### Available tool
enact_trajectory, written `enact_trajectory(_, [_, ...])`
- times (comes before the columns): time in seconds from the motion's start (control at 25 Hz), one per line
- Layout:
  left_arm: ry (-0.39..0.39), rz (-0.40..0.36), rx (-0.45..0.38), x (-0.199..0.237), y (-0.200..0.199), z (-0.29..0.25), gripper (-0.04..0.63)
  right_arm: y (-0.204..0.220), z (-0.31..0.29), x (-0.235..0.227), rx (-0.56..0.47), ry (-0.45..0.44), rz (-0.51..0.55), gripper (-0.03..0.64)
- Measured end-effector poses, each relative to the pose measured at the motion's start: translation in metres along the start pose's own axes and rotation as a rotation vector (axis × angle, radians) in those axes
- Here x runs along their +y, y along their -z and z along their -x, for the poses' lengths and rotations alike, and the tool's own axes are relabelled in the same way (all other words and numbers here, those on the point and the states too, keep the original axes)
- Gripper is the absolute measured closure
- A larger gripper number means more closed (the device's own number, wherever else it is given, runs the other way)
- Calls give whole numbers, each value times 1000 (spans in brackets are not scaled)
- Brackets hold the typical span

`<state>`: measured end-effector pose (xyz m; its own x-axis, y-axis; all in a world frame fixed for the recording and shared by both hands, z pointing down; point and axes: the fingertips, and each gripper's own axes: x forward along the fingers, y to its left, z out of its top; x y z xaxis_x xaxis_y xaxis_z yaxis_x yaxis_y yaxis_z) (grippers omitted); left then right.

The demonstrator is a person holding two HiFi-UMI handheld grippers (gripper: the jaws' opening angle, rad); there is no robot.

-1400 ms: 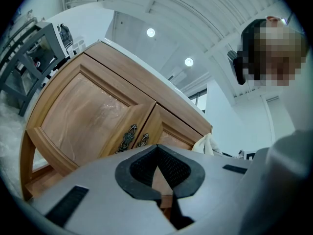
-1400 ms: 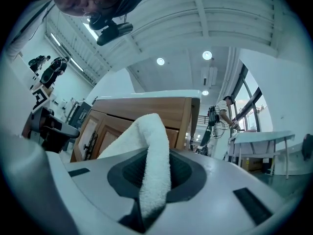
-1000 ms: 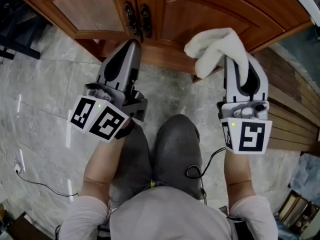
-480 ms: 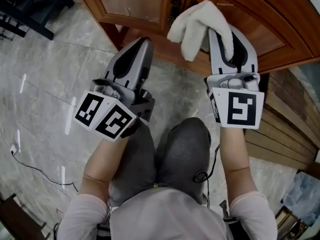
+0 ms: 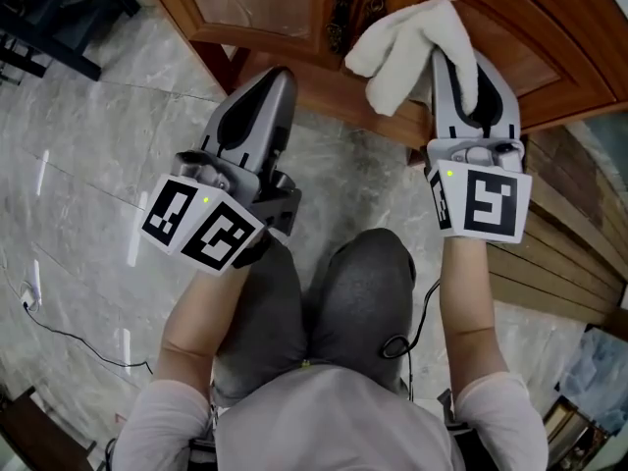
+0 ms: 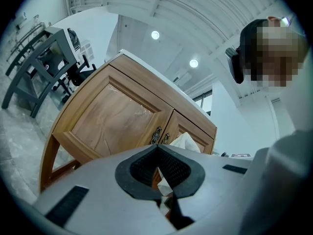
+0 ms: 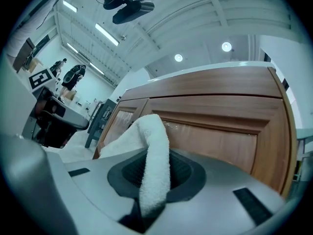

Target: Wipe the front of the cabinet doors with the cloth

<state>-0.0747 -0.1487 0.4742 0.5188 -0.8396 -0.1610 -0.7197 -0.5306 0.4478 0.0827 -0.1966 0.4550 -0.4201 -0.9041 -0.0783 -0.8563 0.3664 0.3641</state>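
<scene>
With the left gripper closed on nothing near the brown wooden cabinet doors, their dark metal handles could snag the floppy white terry cloth, pinched by one fold in the right gripper, and tug it free.

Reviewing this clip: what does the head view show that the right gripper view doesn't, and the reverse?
Only the head view shows the person's legs, the cable on the floor and the door handles. Only the right gripper view shows the ceiling lights and the cloth clamped between the right gripper's jaws. Both show the white cloth and the wooden cabinet doors.
</scene>
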Motion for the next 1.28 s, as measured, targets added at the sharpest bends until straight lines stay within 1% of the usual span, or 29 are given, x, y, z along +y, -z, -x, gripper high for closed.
enact_trajectory(0.2, [3, 25, -2, -5, 11, 1, 578, 2, 18, -23, 2, 42, -3, 535])
enact_trajectory(0.36, [22, 35, 2, -9, 17, -2, 578, 7, 35, -42, 9, 91, 3, 535])
enact_trajectory(0.52, [16, 58, 2, -9, 21, -3, 578, 14, 50, -58, 29, 123, 7, 535])
enact_trajectory(0.8, [16, 71, -1, -12, 26, -7, 578, 24, 77, -90, 48, 199, 7, 535])
enact_trajectory(1.08, [12, 71, 16, -13, 29, -11, 578, 25, 100, -112, 71, 247, 20, 535])
enact_trajectory(1.28, [19, 47, 24, -14, 26, -16, 578, 32, 128, -138, 114, 333, 32, 535])
